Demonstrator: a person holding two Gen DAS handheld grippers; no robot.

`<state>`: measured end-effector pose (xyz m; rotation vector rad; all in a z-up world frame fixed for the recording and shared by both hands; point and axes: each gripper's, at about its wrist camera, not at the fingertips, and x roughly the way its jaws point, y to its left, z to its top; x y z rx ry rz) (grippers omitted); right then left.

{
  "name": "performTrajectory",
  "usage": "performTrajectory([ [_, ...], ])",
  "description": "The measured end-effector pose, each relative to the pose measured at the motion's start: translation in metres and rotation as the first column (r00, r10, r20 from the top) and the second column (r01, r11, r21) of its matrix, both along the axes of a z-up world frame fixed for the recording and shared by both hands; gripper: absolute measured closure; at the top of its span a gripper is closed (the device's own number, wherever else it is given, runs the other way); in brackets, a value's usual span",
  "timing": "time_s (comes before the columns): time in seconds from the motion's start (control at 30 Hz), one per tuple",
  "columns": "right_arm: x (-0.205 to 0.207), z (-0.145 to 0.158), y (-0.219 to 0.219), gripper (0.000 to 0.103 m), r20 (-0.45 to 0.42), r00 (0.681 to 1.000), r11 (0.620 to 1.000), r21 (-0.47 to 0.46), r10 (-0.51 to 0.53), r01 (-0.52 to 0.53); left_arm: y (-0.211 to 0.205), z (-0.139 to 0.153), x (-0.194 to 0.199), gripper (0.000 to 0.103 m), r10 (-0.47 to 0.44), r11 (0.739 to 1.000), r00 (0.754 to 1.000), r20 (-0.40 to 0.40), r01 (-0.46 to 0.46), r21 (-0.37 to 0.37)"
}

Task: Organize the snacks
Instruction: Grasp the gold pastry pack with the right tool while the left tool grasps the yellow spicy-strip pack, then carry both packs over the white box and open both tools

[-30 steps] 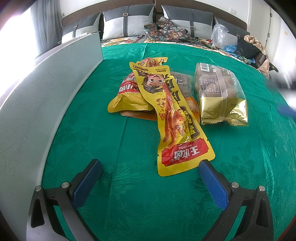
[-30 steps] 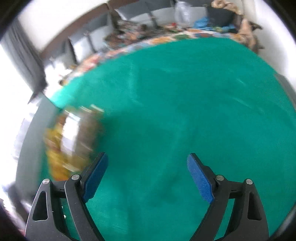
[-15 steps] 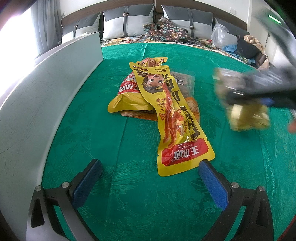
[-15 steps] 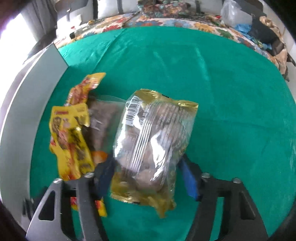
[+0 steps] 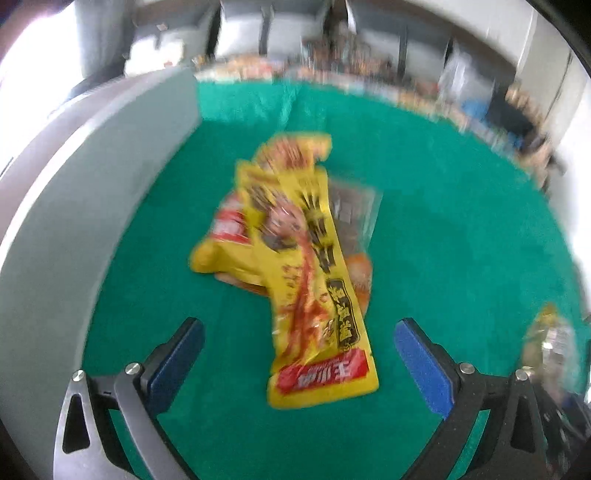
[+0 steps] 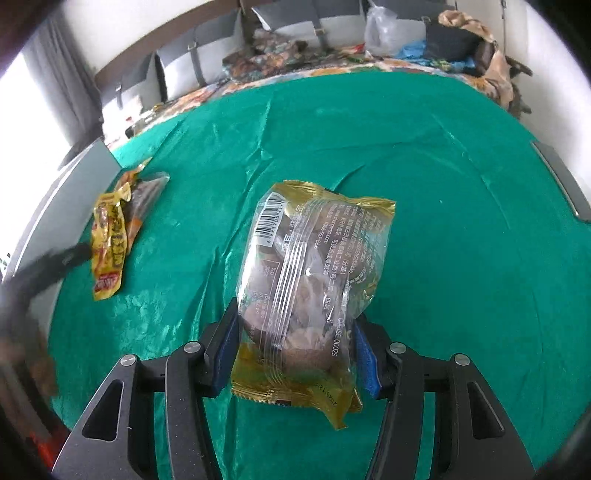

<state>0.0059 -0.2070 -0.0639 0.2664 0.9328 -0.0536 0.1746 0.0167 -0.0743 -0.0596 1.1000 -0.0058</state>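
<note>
A long yellow snack packet (image 5: 306, 280) lies on top of a small pile on the green cloth, over a red-and-yellow bag (image 5: 229, 236), a clear dark packet (image 5: 351, 210) and an orange one (image 5: 360, 273). My left gripper (image 5: 298, 332) hangs above the long packet's near end; its jaws are closing, with that end between the fingers in view and the pads clear of it. My right gripper (image 6: 295, 332) is shut on a gold-and-clear bag of round brown snacks (image 6: 314, 258), held above the cloth to the right of the pile (image 6: 110, 236).
A grey box wall (image 5: 92, 206) runs along the left of the green cloth (image 5: 461, 229). Another grey edge (image 6: 561, 181) shows at the far right. Pillows (image 6: 177, 70), a plastic bag (image 6: 384, 33) and clothes sit at the back.
The right gripper shut on the gold-and-clear bag beside the pile and carried it away to the right. The left gripper moved in over the yellow packet, and its view is blurred.
</note>
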Motion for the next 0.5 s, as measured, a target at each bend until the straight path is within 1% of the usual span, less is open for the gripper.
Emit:
performTrajectory([
  [0.03, 0.003, -0.001, 0.003, 0.045, 0.003, 1.000, 1.000, -0.002, 0.013, -0.013, -0.005, -0.007, 0.005, 0.019, 0.002, 1.000, 0.999, -0.036, -0.001, 0.030],
  [0.07, 0.005, -0.001, 0.006, 0.045, 0.007, 1.000, 1.000, -0.005, 0.027, -0.027, -0.008, -0.011, 0.007, 0.029, 0.009, 0.999, 0.998, -0.055, -0.007, 0.043],
  [0.1, 0.006, -0.001, 0.009, 0.045, 0.013, 0.999, 0.999, -0.011, 0.037, -0.037, -0.007, -0.008, 0.003, 0.043, 0.026, 0.999, 1.000, -0.014, -0.026, 0.035],
  [0.13, 0.003, -0.002, 0.010, 0.045, 0.020, 0.999, 0.999, -0.019, 0.042, -0.041, -0.004, -0.006, -0.005, 0.050, 0.037, 0.999, 0.999, 0.005, -0.037, 0.024],
  [0.17, 0.000, -0.002, 0.010, 0.045, 0.028, 0.999, 0.999, -0.027, 0.045, -0.044, -0.003, -0.006, -0.010, 0.052, 0.027, 1.000, 1.000, 0.005, -0.027, 0.004],
  [0.2, -0.002, -0.003, 0.010, 0.045, 0.031, 0.998, 0.998, -0.034, 0.046, -0.045, 0.001, -0.005, -0.022, 0.054, -0.014, 0.999, 1.000, -0.001, 0.014, -0.041],
  [0.23, -0.004, -0.004, 0.009, 0.045, 0.034, 0.998, 0.998, -0.036, 0.047, -0.046, 0.004, -0.004, -0.031, 0.057, -0.044, 0.998, 0.999, -0.001, 0.044, -0.050],
  [0.3, -0.004, -0.005, 0.008, 0.044, 0.032, 0.998, 0.998, -0.043, 0.056, -0.055, 0.009, -0.005, -0.055, 0.057, -0.110, 0.993, 0.994, -0.017, 0.109, -0.042],
  [0.33, -0.003, -0.004, 0.008, 0.043, 0.023, 0.998, 0.997, -0.052, 0.065, -0.064, 0.014, -0.007, -0.067, 0.054, -0.138, 0.989, 0.990, -0.029, 0.136, -0.052],
  [0.37, -0.003, -0.004, 0.008, 0.042, 0.012, 0.997, 0.996, -0.056, 0.070, -0.069, 0.018, -0.007, -0.073, 0.050, -0.142, 0.988, 0.989, -0.040, 0.140, -0.058],
  [0.4, 0.000, -0.004, 0.009, 0.038, -0.007, 0.998, 0.996, -0.060, 0.070, -0.070, 0.025, -0.011, -0.079, 0.048, -0.127, 0.990, 0.991, -0.052, 0.124, -0.060],
  [0.43, 0.001, -0.005, 0.009, 0.035, -0.018, 0.998, 0.996, -0.063, 0.064, -0.065, 0.028, -0.012, -0.080, 0.042, -0.117, 0.991, 0.992, -0.051, 0.114, -0.063],
  [0.47, 0.004, -0.005, 0.010, 0.034, -0.034, 0.998, 0.996, -0.059, 0.058, -0.060, 0.029, -0.012, -0.080, 0.031, -0.112, 0.992, 0.993, -0.047, 0.109, -0.062],
  [0.5, 0.007, -0.005, 0.009, 0.031, -0.052, 0.997, 0.998, -0.047, 0.049, -0.052, 0.028, -0.012, -0.080, 0.026, -0.107, 0.993, 0.993, -0.042, 0.105, -0.052],
])
